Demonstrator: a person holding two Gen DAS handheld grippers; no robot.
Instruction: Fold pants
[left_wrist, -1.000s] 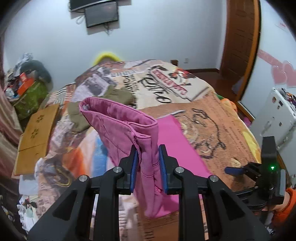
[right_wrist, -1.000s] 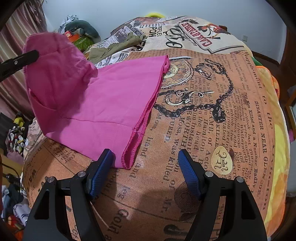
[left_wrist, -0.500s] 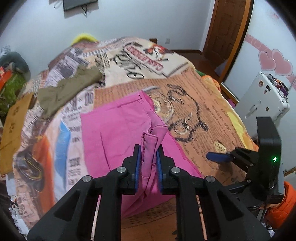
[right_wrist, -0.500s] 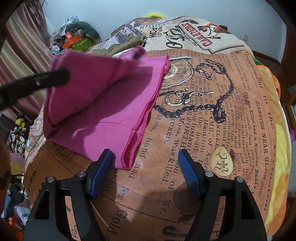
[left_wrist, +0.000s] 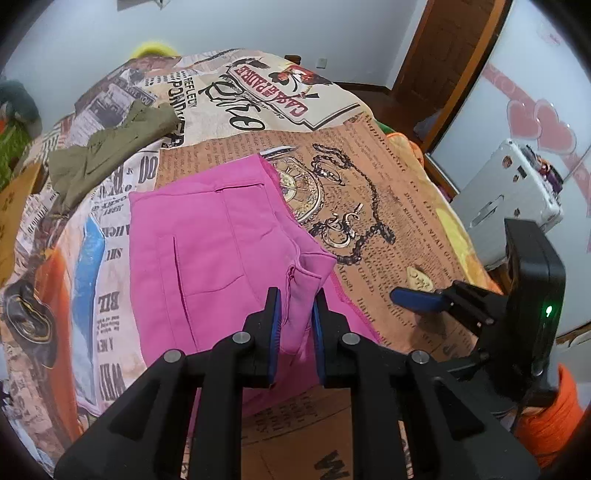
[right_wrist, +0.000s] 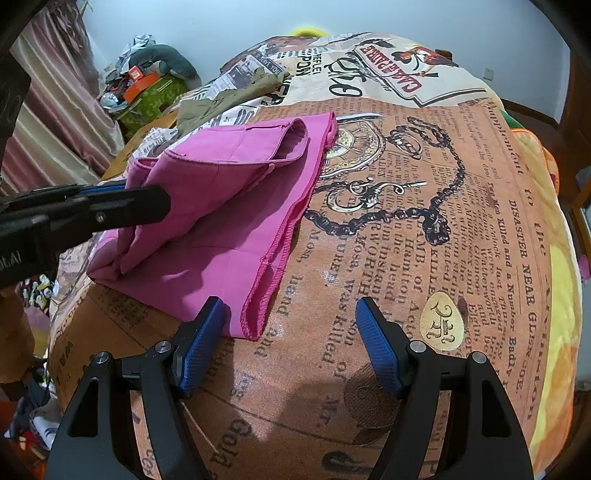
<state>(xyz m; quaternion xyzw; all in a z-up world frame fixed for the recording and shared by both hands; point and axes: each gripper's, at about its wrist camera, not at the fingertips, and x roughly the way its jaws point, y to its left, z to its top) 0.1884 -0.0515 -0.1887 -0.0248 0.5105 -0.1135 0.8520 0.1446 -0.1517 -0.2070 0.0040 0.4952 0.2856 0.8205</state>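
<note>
Pink pants (left_wrist: 207, 236) lie folded over on the printed bedspread (left_wrist: 369, 177). My left gripper (left_wrist: 295, 321) is shut on a bunched corner of the pink fabric, low over the near part of the garment. In the right wrist view the pink pants (right_wrist: 236, 206) lie left of centre, with the upper layer draped from the left gripper (right_wrist: 147, 208) down onto the lower layer. My right gripper (right_wrist: 291, 343) stands open just above the bedspread (right_wrist: 424, 221), its left pad (right_wrist: 201, 343) beside the pants' near hem corner, nothing between the pads.
An olive green garment (left_wrist: 110, 144) lies on the far left of the bed. A white case (left_wrist: 513, 199) stands at the right bedside. Clutter and a green box (right_wrist: 151, 96) sit by the curtain. A wooden door (left_wrist: 450, 55) is at the far right.
My left gripper came down with the pink fabric, laying the raised layer over the flat one. The right gripper stayed still and open.
</note>
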